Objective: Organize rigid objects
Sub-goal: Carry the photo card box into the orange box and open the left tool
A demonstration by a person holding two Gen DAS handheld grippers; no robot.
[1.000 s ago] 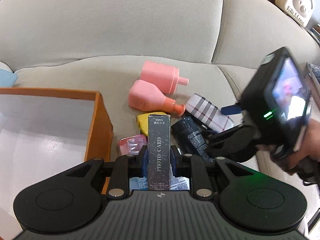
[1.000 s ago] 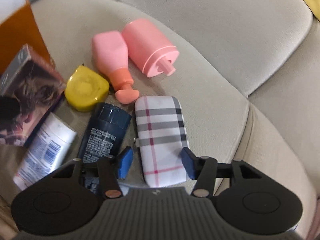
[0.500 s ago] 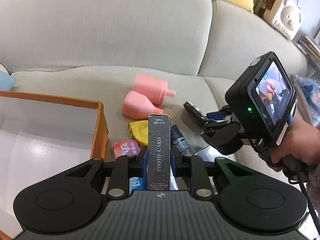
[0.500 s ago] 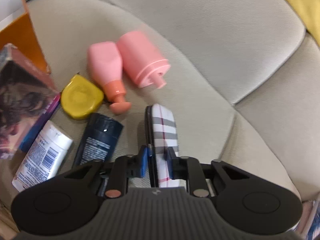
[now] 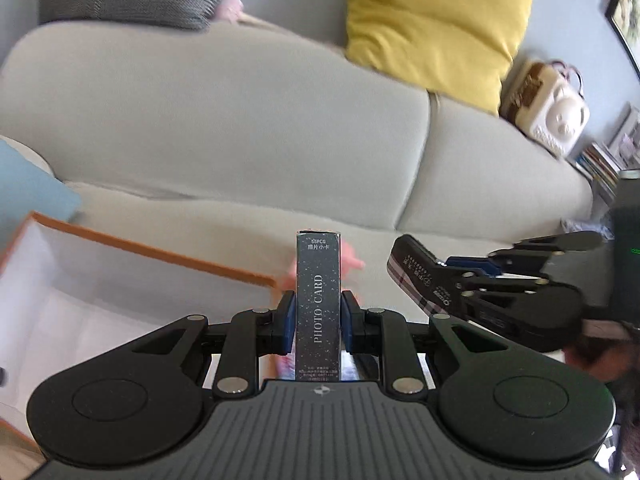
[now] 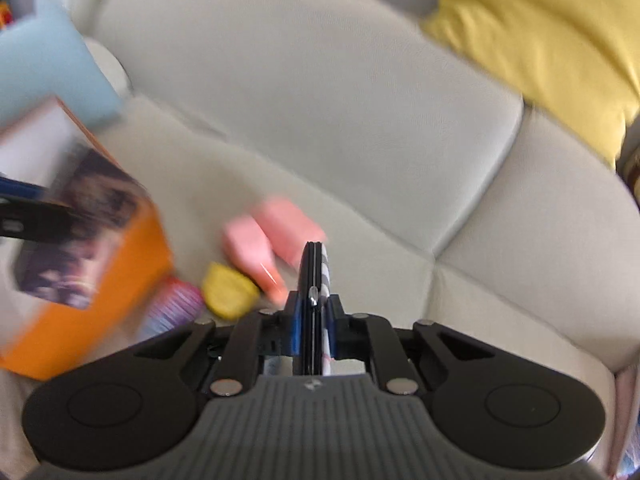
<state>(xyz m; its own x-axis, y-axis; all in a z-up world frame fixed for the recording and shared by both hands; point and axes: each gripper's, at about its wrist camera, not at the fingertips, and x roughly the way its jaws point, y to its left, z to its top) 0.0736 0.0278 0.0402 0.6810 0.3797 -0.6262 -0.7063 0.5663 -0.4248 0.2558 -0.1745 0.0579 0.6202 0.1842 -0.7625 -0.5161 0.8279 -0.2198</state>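
The left gripper [image 5: 318,322] holds a tall, narrow dark speckled cardboard box printed "PHOTO CARD" [image 5: 319,308], its blue pads pressed against the box's two side faces; the box stands upright between the fingers and rises well above them. Below and to the left of this gripper lies an open orange cardboard box with a white inside [image 5: 96,300], its near rim just beside the left finger. Behind the held box a blurred bit of pink shows on the pale grey fabric sofa [image 5: 240,128].

To the right of the left gripper, the right gripper [image 5: 448,276] is clamped on a flat plaid case with a dark zip edge [image 5: 412,276]. In the right wrist view the right gripper [image 6: 314,322] pinches that case [image 6: 316,280] edge-on, standing upright between its narrow-set pads. Past the case, on the sofa seat [image 6: 320,100], lie two pink plastic bottles [image 6: 272,236], blurred, and left of them a yellow rounded plastic case [image 6: 228,294]. Further left sits the orange box [image 6: 100,300]. A yellow cushion [image 5: 436,28] leans on the sofa back.
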